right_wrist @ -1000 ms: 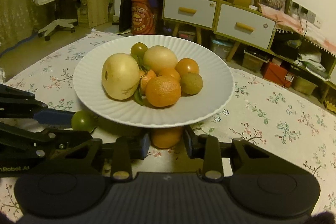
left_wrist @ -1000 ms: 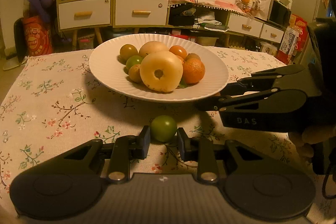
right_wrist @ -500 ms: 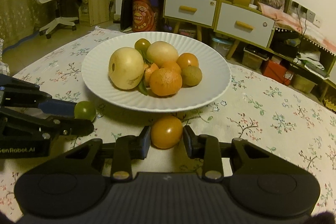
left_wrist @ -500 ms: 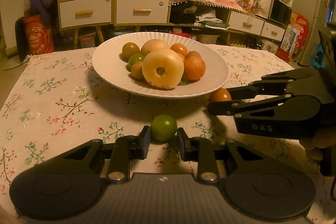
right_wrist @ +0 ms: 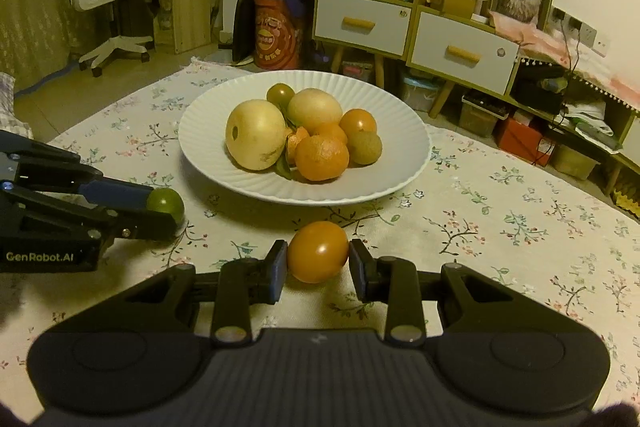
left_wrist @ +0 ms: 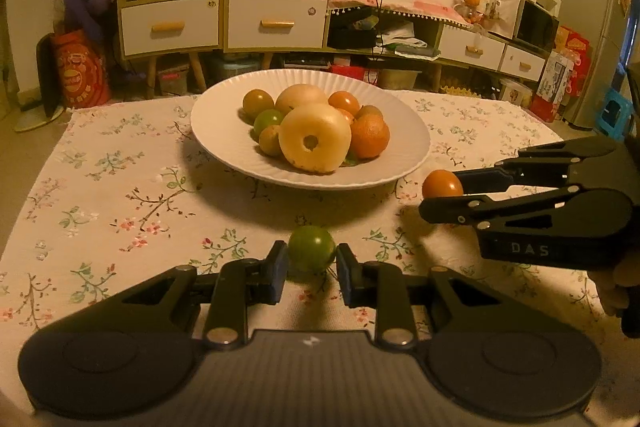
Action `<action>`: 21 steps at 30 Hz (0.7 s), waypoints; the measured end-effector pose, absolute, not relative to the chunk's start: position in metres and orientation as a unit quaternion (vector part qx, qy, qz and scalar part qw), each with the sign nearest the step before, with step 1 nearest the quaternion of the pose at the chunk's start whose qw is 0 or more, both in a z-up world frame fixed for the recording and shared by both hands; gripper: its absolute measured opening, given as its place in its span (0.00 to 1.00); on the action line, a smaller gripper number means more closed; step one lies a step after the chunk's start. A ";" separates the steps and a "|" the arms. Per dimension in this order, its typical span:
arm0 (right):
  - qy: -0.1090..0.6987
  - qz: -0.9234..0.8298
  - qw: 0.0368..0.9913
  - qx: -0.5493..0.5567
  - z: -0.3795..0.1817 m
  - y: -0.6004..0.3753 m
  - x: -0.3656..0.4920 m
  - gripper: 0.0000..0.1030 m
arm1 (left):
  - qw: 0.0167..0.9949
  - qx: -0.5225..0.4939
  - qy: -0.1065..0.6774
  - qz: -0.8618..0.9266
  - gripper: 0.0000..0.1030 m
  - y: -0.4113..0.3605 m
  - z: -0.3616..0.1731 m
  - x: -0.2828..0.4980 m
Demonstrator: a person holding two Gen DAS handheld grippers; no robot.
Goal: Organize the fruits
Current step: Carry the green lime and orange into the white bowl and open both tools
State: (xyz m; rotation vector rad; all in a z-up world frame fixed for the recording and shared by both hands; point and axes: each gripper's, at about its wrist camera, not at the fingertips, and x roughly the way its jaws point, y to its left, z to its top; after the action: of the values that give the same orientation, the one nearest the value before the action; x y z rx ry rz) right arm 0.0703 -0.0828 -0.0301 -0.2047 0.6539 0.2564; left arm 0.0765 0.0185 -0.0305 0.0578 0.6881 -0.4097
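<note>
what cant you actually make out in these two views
- Left wrist view: the underside of the green fruit, behind the left gripper, so contact with the tablecloth is unclear.
- Right wrist view: the same for the orange fruit in the right gripper.
- Both views: fruit behind the pile on the plate.

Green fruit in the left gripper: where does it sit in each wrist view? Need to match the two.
Left wrist view: green fruit at bottom centre, clamped between the left gripper pads.
Right wrist view: same green fruit at the left edge, at the tip of the left gripper reaching in from the side.
Shared landmark: the white plate of fruit, just beyond it in both.
</note>
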 end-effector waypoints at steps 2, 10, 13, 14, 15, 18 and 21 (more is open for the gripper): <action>0.317 0.124 0.935 -0.098 -0.028 -0.084 0.069 0.29 | 0.921 0.028 0.335 -0.199 0.23 0.020 -0.028 0.075; 0.309 0.116 0.940 -0.083 -0.020 -0.090 0.068 0.29 | 0.921 0.021 0.337 -0.195 0.22 0.024 -0.025 0.076; 0.311 0.114 0.940 -0.084 -0.023 -0.090 0.068 0.29 | 0.917 0.024 0.345 -0.199 0.23 0.022 -0.030 0.078; 0.312 0.114 0.939 -0.085 -0.024 -0.089 0.068 0.29 | 0.917 0.025 0.346 -0.198 0.25 0.022 -0.031 0.078; 0.313 0.115 0.939 -0.085 -0.025 -0.088 0.069 0.29 | 0.917 0.024 0.345 -0.197 0.28 0.021 -0.032 0.079; 0.315 0.117 0.938 -0.087 -0.026 -0.087 0.068 0.29 | 0.916 0.022 0.350 -0.197 0.34 0.019 -0.035 0.083; 0.317 0.119 0.937 -0.089 -0.027 -0.086 0.068 0.29 | 0.915 0.022 0.353 -0.196 0.36 0.016 -0.038 0.086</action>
State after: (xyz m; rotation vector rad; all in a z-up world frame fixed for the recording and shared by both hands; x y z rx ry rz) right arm 0.0680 -0.0864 -0.0268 -0.1814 0.6472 0.2425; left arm 0.0858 0.0163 -0.0378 0.0456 0.7275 -0.4033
